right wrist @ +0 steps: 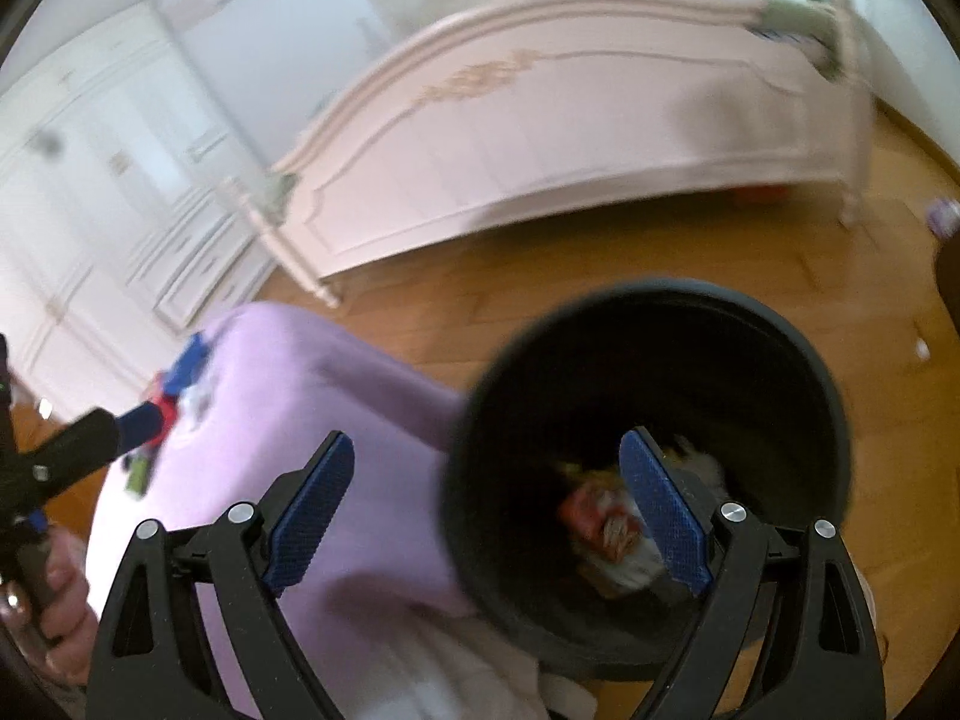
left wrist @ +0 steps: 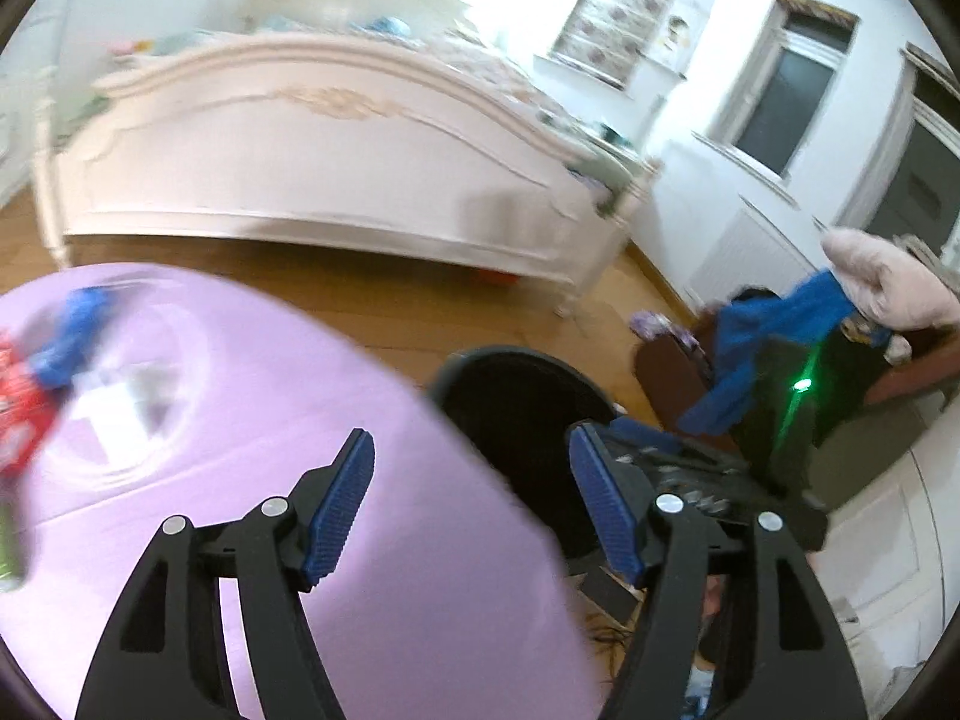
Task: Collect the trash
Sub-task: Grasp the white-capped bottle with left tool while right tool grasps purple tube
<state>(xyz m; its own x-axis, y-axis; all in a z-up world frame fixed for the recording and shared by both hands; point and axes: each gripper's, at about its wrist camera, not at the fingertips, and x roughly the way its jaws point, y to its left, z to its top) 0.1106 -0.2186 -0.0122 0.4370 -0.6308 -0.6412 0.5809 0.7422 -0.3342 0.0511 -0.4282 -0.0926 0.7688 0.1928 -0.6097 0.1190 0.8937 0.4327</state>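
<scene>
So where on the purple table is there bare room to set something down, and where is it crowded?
The purple table is bare across its near and middle part, from the side next to the black bin back toward the open left gripper. It is crowded only at the far end, where the blurred red, blue and green wrappers lie.

One round black plastic bin (right wrist: 648, 324) is counted on the wooden floor, right of one lilac cloth-covered table (right wrist: 312, 384). Inside the bin several crumpled wrappers (right wrist: 606, 531) are seen, too blurred to be numbered. On the table's far left a blurred cluster of red, blue and green litter (left wrist: 42, 372) is seen, number uncertain. One cream carved bed (left wrist: 312, 162) is counted at the far side.
</scene>
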